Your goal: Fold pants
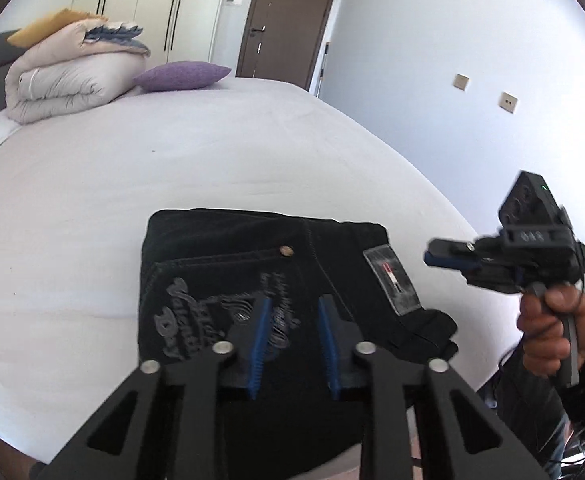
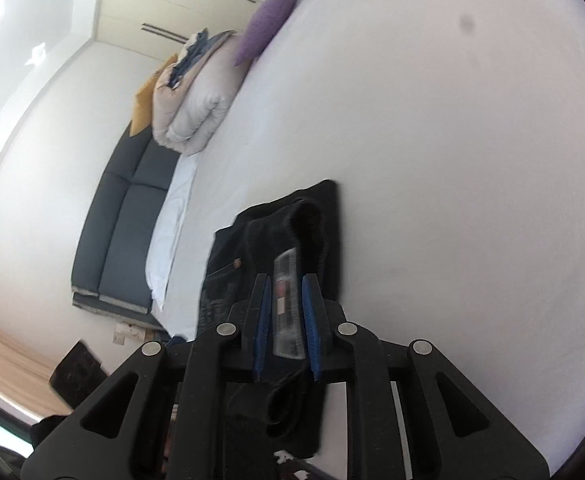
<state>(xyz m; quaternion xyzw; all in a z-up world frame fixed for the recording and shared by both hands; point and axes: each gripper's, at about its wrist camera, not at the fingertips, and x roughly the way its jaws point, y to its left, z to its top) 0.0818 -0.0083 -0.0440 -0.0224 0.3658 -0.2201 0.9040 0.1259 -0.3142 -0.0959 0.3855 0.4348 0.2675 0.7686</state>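
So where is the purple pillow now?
In the left wrist view, the purple pillow lies on the bed's far left part, right beside the folded duvet.

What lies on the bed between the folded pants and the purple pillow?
Nothing: in the left wrist view only bare white sheet of the bed stretches from the folded pants to the purple pillow.

Grey embroidery on the black pants (image 1: 228, 280) seems to read "Valentine Day".

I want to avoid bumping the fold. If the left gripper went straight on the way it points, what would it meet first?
Probably the folded black pants: the open left gripper has its blue pads over the printed back pocket. Its height above the fabric is unclear. Beyond lies only the white bed.
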